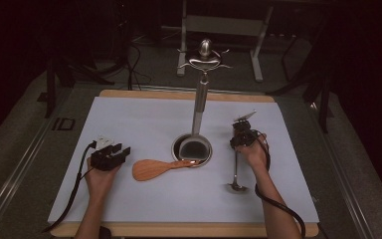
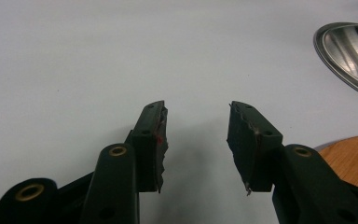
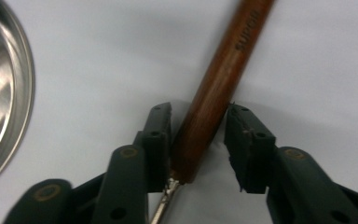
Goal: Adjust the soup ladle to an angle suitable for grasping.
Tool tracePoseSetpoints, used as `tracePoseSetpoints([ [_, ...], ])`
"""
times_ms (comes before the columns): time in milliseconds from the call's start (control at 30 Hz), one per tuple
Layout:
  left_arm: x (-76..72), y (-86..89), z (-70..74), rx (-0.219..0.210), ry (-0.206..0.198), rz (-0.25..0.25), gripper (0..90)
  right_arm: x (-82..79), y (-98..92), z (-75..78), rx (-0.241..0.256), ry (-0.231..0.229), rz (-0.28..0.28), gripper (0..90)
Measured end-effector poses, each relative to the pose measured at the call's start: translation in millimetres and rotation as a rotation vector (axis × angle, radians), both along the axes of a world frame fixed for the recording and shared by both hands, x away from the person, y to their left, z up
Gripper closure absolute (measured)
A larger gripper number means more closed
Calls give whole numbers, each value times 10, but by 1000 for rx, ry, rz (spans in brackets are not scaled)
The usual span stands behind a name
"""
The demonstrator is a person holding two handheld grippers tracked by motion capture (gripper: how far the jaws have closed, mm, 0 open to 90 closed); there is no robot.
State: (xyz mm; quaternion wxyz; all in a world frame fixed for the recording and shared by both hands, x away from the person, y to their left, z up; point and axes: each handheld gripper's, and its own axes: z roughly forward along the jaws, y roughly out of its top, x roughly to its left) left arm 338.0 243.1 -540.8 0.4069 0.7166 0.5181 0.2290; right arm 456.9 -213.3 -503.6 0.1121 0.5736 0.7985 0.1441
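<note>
A ladle with a brown wooden handle [image 3: 223,70] and a thin metal shaft lies on the white sheet at the right, its metal bowl [image 1: 237,187] toward the table's front edge. My right gripper [image 1: 242,135] [image 3: 198,126] is shut on the handle close to where the shaft begins, one jaw on each side. A wooden rice paddle [image 1: 153,169] [image 2: 354,158] lies flat left of centre, its handle reaching the stand's base. Left of the paddle, my left gripper [image 1: 110,156] [image 2: 196,135] hovers low over the sheet, open, with nothing between its jaws.
A metal utensil stand has its round base [image 1: 191,149] [image 2: 349,51] [image 3: 0,93] mid-table, with a pole rising to hooks [image 1: 204,62] at the top. The white sheet [image 1: 139,119] covers a wooden board. Cables trail from both grippers toward the front edge.
</note>
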Motion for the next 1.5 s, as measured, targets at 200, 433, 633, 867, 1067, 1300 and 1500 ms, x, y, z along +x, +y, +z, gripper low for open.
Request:
tracePoseSetpoints([
  [200, -1, -1, 0, -1, 1, 1, 574, -15, -7, 13, -18, 23, 24, 674],
  [433, -1, -3, -1, -3, -1, 2, 574, -30, 10, 29, -46, 62, 36, 690],
  [633, 0, -2, -1, -2, 0, 2, 574, -20, 31, 39, -62, 96, 35, 695],
  [867, 1, -2, -1, -1, 0, 2, 574, 18, 46, 47, -91, 134, 19, 612],
  [1067, 1, -3, -1, 1, 0, 2, 574, 13, 20, 42, -74, 130, 11, 602],
  [1300, 7, 0, -3, 0, 5, 5, 574, 19, 15, 43, -68, 135, 27, 630],
  [1500, 4, -2, -2, -2, 2, 5, 574, 26, 52, 51, -71, 150, 34, 704],
])
